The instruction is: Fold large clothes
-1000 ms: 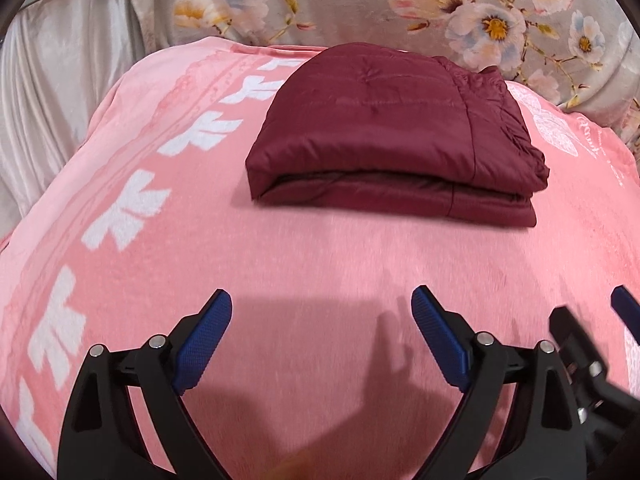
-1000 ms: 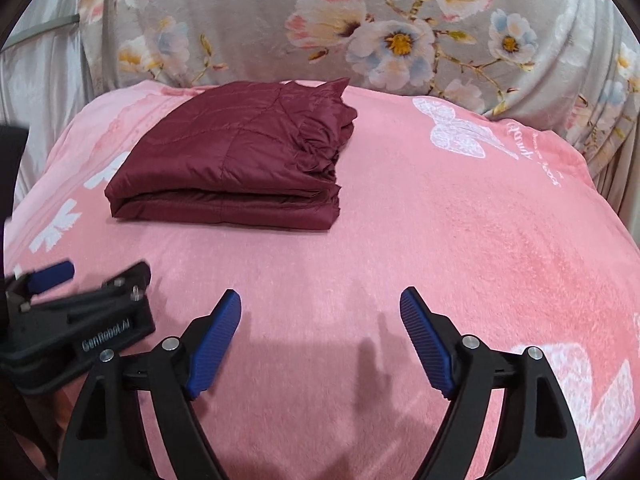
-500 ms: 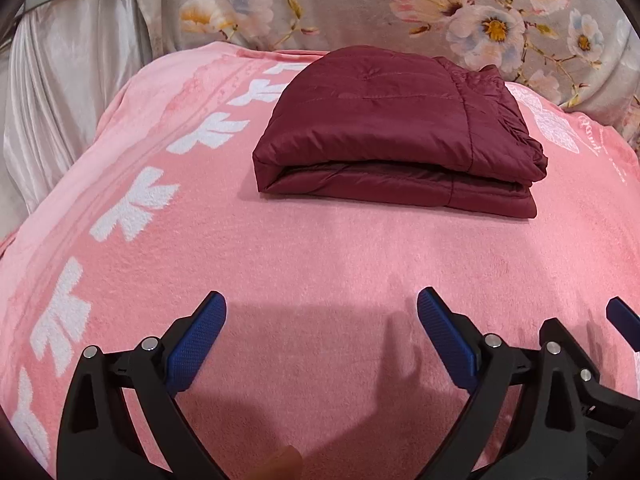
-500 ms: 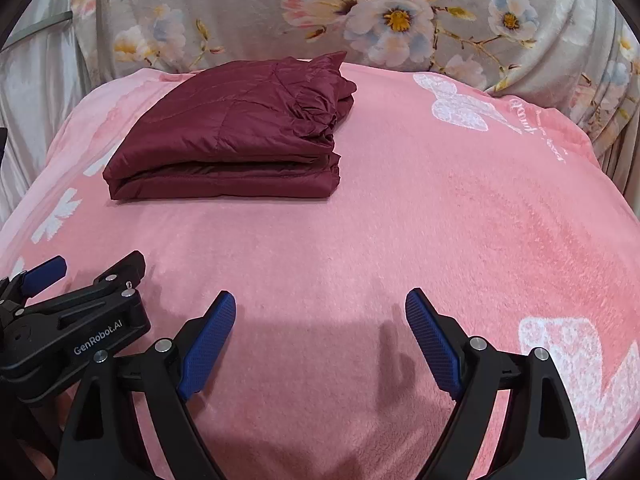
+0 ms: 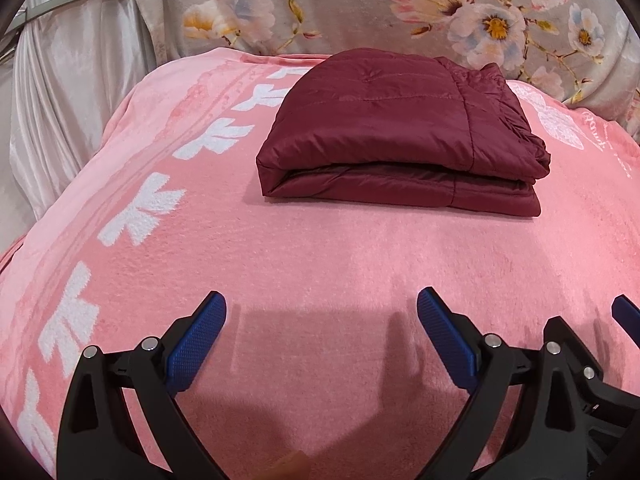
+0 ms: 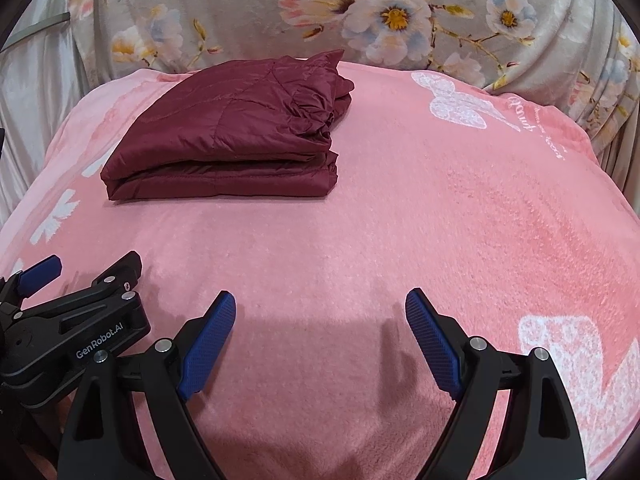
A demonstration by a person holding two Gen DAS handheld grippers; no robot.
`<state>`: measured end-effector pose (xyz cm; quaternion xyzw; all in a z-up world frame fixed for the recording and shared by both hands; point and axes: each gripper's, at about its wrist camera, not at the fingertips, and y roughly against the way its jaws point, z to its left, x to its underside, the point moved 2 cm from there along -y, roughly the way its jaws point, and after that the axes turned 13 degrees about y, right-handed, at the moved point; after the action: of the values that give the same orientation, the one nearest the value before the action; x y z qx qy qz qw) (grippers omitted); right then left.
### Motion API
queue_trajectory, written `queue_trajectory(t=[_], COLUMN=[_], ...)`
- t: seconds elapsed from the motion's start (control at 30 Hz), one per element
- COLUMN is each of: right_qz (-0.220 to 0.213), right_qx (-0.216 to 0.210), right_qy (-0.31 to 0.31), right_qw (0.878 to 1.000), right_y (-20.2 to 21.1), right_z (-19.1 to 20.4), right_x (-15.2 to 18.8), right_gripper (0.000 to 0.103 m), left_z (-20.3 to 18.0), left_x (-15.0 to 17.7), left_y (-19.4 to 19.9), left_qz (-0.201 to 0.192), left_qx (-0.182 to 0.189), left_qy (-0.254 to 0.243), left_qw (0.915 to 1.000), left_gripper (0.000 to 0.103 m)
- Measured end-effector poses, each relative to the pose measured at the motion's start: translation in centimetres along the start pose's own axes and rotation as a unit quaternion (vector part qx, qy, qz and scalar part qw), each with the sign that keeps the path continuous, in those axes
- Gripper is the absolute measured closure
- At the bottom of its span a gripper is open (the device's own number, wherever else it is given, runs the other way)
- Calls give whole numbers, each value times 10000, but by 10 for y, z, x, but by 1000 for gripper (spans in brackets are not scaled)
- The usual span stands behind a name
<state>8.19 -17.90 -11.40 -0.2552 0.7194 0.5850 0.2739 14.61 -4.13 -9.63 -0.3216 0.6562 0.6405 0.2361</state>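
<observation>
A dark red quilted jacket (image 5: 400, 132) lies folded into a neat rectangular stack on the pink blanket (image 5: 320, 260), toward the far side; in the right wrist view the jacket (image 6: 228, 136) sits far left. My left gripper (image 5: 322, 312) hovers open over bare blanket, well short of the jacket, nothing between its blue pads. My right gripper (image 6: 320, 308) is open too, also over bare blanket with nothing held. The two grippers are side by side: the left gripper (image 6: 72, 320) shows at the lower left of the right wrist view.
A grey floral cloth (image 6: 360, 12) rises behind the blanket. Pale satin drapes (image 5: 60, 80) hang at the left. The blanket carries white leaf prints (image 5: 148, 208) along its left side and a white butterfly print (image 6: 456, 100) at the far right.
Both views have tilted slightly, so the jacket sits a little lower in each picture. The grippers stay open and the jacket has not moved.
</observation>
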Motion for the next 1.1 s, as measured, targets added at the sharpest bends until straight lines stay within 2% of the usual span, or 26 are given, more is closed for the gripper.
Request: queue_trajectory(t=[1.1], right_qz=[-91], right_qx=[124], right_qy=[10], right_qw=[9999], right_y=[6], right_z=[0], right_x=[1], right_gripper=[18], left_z=[-3], left_x=[1], left_y=[8], left_qz=[-192], left_qx=[-81], left_qy=[-18], left_qw=[9998], left_gripper=[12])
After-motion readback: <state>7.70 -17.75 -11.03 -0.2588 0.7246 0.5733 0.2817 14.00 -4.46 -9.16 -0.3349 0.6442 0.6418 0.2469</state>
